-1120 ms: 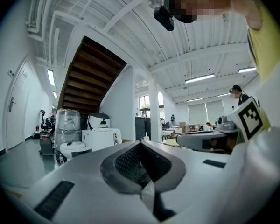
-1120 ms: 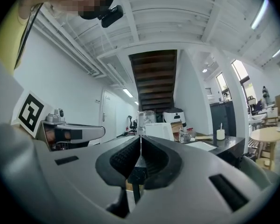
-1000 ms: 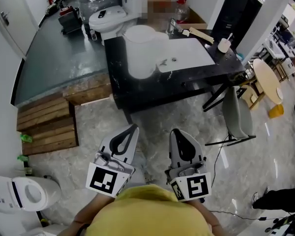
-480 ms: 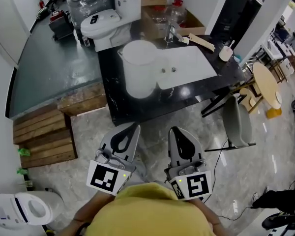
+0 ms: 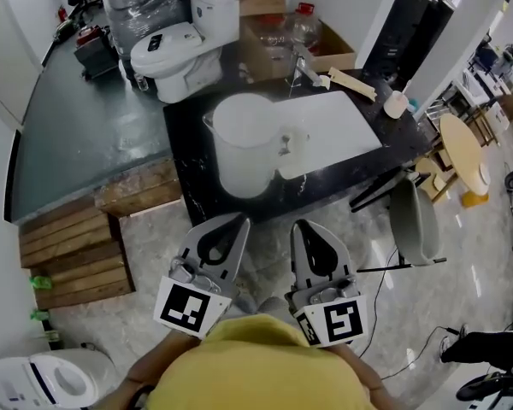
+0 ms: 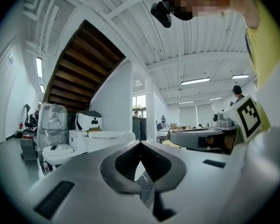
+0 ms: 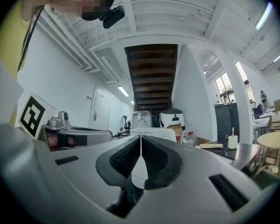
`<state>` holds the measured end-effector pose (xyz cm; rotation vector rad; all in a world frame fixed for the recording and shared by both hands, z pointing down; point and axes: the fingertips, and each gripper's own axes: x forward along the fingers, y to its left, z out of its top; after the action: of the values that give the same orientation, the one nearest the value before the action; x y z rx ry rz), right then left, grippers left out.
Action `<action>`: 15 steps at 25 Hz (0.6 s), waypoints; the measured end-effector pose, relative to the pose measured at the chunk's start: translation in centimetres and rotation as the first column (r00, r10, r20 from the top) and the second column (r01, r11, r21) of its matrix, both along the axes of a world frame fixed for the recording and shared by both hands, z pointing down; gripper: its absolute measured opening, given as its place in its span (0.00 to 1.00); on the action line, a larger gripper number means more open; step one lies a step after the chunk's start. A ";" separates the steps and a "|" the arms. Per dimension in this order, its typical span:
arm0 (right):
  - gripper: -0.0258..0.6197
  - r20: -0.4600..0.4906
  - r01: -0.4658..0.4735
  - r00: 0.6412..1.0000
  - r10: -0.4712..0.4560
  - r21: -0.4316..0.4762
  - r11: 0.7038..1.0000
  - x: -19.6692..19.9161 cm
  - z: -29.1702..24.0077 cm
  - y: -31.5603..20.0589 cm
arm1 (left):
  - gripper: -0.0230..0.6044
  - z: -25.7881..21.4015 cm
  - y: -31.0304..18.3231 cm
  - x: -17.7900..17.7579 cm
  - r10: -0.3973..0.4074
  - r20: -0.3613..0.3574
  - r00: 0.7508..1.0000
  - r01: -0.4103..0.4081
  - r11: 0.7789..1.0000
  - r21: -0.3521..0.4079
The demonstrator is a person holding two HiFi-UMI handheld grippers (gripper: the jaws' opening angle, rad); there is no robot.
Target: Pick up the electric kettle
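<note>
While my left gripper (image 5: 238, 222) and right gripper (image 5: 303, 227) are both clenched on nothing, the electric kettle (image 5: 242, 155) stands ahead of them on the black table (image 5: 184, 156), just beside a flat white basin (image 5: 342, 118). Its wall looks smooth, glossy and rounded. Unless I spread the jaws first, I judge they would bump it or slip off.

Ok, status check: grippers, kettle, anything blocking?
Left gripper and right gripper both shut, empty, short of the counter. Electric kettle upright on it, beside the white sink, untouched. Nothing seen in the way.
</note>
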<state>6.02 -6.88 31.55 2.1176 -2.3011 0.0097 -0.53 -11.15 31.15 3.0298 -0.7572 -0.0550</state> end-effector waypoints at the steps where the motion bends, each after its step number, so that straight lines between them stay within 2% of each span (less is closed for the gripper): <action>1: 0.08 0.001 0.002 1.000 -0.002 -0.001 1.000 0.0 0.1 -0.4 | 0.05 0.1 -0.3 0.2 0.006 0.002 1.000 -0.006 1.000 0.000; 15: 0.08 0.014 0.044 0.999 -0.044 -0.024 0.999 1.4 0.9 -4.7 | 0.05 1.4 -3.1 3.0 0.035 0.015 0.999 -0.035 0.999 -0.032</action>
<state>7.43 -11.55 32.44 2.0619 -2.3422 0.0518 2.50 -14.26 32.51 3.0161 -0.6992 -0.0191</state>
